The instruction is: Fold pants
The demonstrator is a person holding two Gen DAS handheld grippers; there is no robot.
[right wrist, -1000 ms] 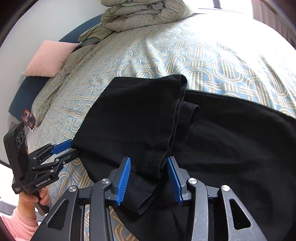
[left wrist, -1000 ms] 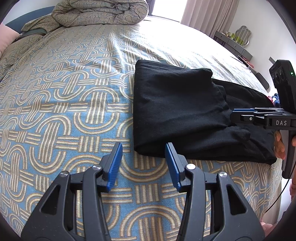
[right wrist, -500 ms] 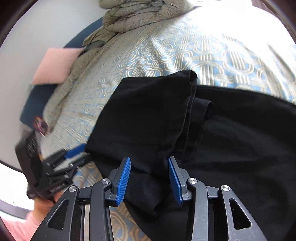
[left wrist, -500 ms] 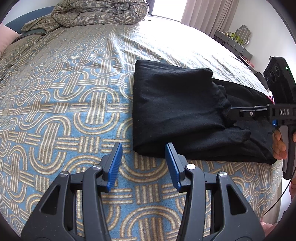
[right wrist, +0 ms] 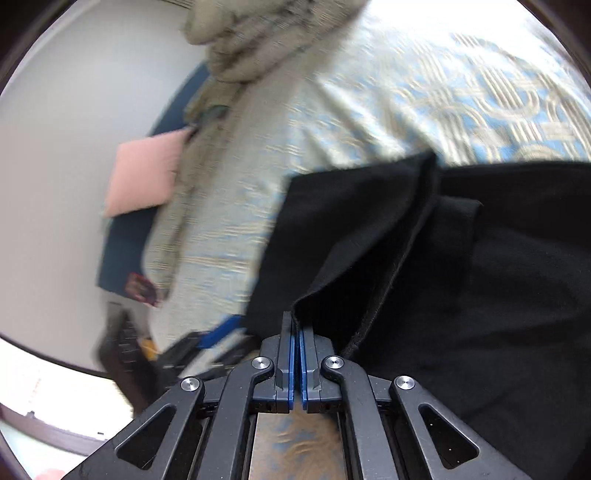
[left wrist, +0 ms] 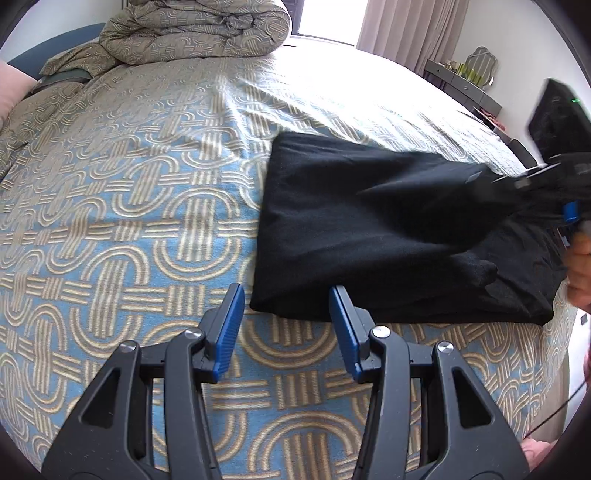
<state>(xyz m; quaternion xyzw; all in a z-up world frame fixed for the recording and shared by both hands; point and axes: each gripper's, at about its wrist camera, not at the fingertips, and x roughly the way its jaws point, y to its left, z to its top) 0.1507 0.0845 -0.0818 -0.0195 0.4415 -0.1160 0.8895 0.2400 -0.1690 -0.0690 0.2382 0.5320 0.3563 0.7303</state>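
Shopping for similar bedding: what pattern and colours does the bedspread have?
Interlocking tan loops and bars on light blue; the bedspread shows best in the left wrist view.

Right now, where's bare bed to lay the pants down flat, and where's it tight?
Free: the patterned bedspread left of the black pants, running up to the bunched duvet. Also the strip between the pants' near edge and the open left tongs. Tight: the right bed edge, where the right tongs pinch a lifted pants layer.

black pants (left wrist: 354,229) on a blue bedspread (left wrist: 122,206) with beige interlocking loops; pink pillow (right wrist: 144,173).
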